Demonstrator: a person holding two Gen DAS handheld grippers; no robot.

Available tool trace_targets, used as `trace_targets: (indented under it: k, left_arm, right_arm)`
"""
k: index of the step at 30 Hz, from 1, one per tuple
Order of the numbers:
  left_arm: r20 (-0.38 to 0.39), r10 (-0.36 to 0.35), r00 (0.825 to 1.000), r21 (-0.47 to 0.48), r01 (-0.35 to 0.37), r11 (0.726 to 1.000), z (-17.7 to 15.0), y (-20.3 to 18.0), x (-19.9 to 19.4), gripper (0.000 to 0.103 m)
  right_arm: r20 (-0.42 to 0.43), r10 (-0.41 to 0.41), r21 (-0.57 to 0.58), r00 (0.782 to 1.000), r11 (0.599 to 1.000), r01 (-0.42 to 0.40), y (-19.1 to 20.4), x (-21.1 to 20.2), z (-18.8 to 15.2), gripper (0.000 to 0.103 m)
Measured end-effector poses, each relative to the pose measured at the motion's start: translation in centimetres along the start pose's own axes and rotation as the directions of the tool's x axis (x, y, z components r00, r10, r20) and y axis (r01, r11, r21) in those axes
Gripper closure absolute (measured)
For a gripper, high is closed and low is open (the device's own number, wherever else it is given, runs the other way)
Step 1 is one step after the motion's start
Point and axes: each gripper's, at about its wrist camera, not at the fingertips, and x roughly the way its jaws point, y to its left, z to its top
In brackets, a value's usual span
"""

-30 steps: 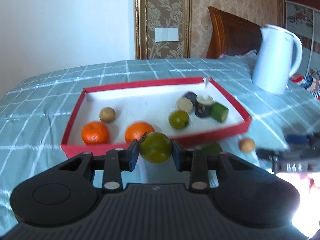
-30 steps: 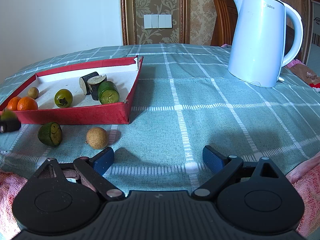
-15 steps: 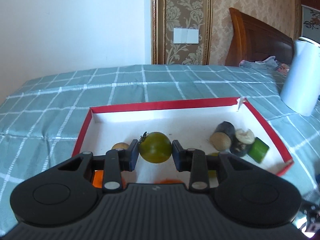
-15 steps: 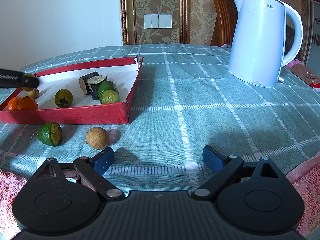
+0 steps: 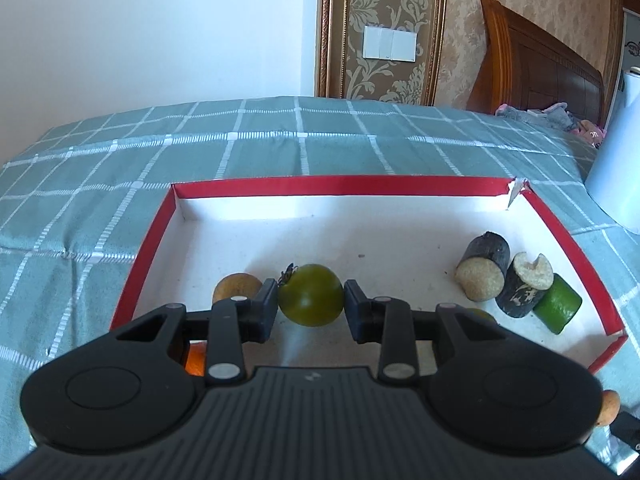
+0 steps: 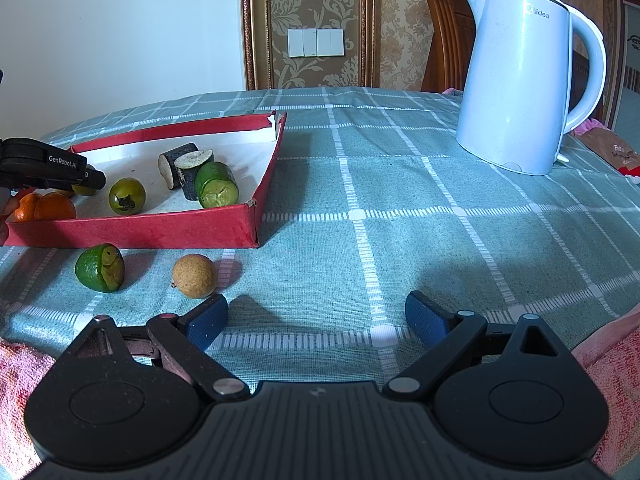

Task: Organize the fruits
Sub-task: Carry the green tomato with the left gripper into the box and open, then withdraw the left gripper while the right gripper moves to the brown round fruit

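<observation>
Holding a green tomato (image 5: 310, 295) tight between its pads, the left gripper (image 5: 310, 300) hangs over the red box (image 5: 552, 224). The bare white floor of the box lies straight ahead at 12 o'clock, so the drop looks close. The right gripper (image 6: 316, 320) is spread wide and holds nothing. A brown round fruit (image 6: 195, 276) sits on the desk at its 10 o'clock, nearer this hand.

White kettle (image 6: 520, 80) upright on checked tablecloth (image 6: 400, 200) — wall switch (image 6: 316, 42) behind.
</observation>
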Motion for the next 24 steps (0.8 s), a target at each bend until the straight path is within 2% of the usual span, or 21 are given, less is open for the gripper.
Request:
trace_targets:
  k: [4, 8, 11, 15, 21, 24]
  left_arm:
    - [0.008, 0.005, 1.000, 0.015, -0.005, 1.000, -0.1, -0.2, 0.0, 0.070]
    - [0.009, 0.034, 0.999, 0.022, -0.034, 0.999, -0.3, -0.3, -0.1, 0.051]
    - [0.017, 0.033, 0.999, 0.016, -0.034, 0.999, -0.4, -0.1, -0.5, 0.049]
    - [0.046, 0.048, 0.998, 0.011, -0.048, 0.999, -0.8, 0.2, -1.7, 0.033]
    - [0.097, 0.095, 0.991, 0.000, -0.095, 0.995, -1.8, 1.1, -4.6, 0.023]
    - [0.123, 0.111, 0.986, -0.012, -0.111, 0.994, -2.5, 1.7, -6.6, 0.022]
  right_arm:
    - [0.000, 0.000, 0.000, 1.000, 1.000, 0.000, 0.0, 0.0, 0.0, 0.007]
    - [0.000, 0.000, 0.000, 1.000, 1.000, 0.000, 0.0, 0.0, 0.0, 0.007]
    - [0.000, 0.000, 0.000, 1.000, 1.000, 0.000, 0.0, 0.0, 0.0, 0.007]
    - [0.000, 0.000, 0.000, 1.000, 1.000, 0.000, 0.0, 0.0, 0.0, 0.007]
    - [0.000, 0.000, 0.000, 1.000, 1.000, 0.000, 0.0, 0.0, 0.0, 0.007]
    - [0.000, 0.000, 0.000, 1.000, 1.000, 0.000, 0.0, 0.0, 0.0, 0.007]
